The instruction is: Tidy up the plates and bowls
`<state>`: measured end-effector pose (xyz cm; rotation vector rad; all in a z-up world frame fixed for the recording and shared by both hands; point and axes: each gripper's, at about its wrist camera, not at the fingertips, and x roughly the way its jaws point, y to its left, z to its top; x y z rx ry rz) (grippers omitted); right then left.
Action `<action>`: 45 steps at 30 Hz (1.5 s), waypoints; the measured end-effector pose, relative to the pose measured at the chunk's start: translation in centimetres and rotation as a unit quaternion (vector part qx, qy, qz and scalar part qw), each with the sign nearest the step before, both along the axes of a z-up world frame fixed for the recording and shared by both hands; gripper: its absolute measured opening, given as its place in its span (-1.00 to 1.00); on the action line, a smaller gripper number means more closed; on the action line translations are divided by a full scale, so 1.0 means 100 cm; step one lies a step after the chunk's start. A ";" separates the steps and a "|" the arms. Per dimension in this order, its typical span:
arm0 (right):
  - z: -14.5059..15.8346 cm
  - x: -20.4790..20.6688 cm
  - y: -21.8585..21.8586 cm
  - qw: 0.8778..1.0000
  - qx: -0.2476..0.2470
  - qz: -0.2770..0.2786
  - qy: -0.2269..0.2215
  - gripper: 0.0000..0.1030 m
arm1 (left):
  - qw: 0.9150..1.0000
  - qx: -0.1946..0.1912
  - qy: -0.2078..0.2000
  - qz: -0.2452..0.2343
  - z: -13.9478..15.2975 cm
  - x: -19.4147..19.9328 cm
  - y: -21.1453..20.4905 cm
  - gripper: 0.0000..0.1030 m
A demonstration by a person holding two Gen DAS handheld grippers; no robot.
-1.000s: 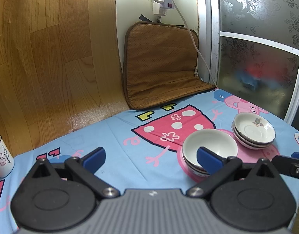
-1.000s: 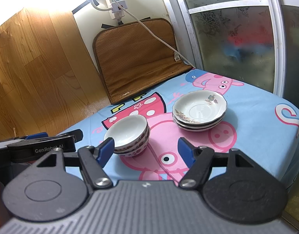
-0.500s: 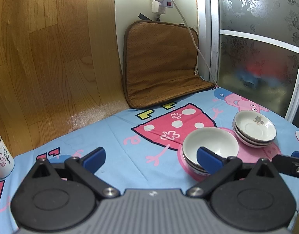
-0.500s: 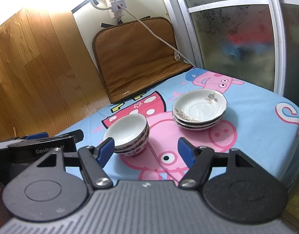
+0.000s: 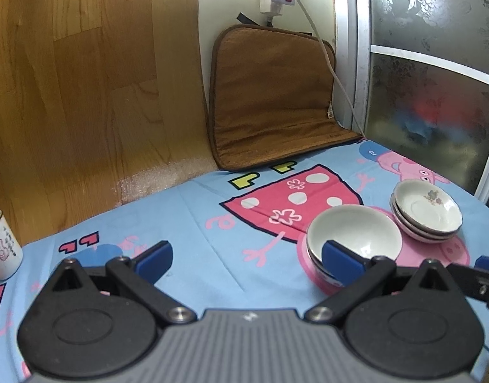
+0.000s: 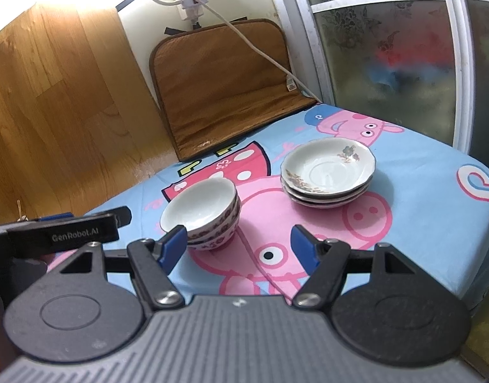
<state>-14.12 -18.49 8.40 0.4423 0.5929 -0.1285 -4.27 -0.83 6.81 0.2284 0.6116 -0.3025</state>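
The left gripper (image 5: 247, 257) (jaws apart) partly hides stacked white patterned bowls (image 5: 356, 239) beside stacked floral plates (image 6: 327, 172); the right gripper (image 6: 238, 245) gapes empty.

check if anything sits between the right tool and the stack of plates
Nothing visible does. The right tool is open and empty, and only bare cartoon tablecloth lies between it and the stack of plates. The stack of bowls sits off to the left of that path, near the tool's left finger.
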 end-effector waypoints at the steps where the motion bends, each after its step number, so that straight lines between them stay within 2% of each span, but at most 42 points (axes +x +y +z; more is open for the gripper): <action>1: 0.000 0.000 0.000 1.000 0.000 0.003 0.000 0.43 | 1.000 0.004 0.001 0.000 0.001 -0.001 -0.001 1.00; 9: -0.007 -0.003 -0.007 1.000 0.017 0.021 -0.011 0.43 | 0.999 0.023 -0.011 0.030 0.005 -0.011 -0.004 1.00; 12: -0.011 -0.003 -0.010 0.999 0.031 0.031 -0.015 0.43 | 0.998 0.039 -0.003 0.040 0.004 -0.016 -0.008 1.00; 23: -0.023 -0.016 -0.037 0.996 0.064 0.036 -0.041 0.43 | 0.998 0.047 0.022 0.042 0.004 -0.034 -0.049 1.00; 30: -0.035 -0.019 -0.053 0.994 0.086 0.036 -0.049 0.43 | 0.995 0.074 0.038 0.053 -0.007 -0.032 -0.072 1.00; 39: -0.044 -0.018 -0.066 0.993 0.093 0.051 -0.057 0.43 | 0.990 0.083 0.048 0.099 -0.010 -0.023 -0.070 1.00; 45: -0.046 -0.018 -0.074 0.992 0.099 0.043 -0.059 0.43 | 0.990 0.090 0.058 0.089 -0.014 -0.024 -0.082 1.00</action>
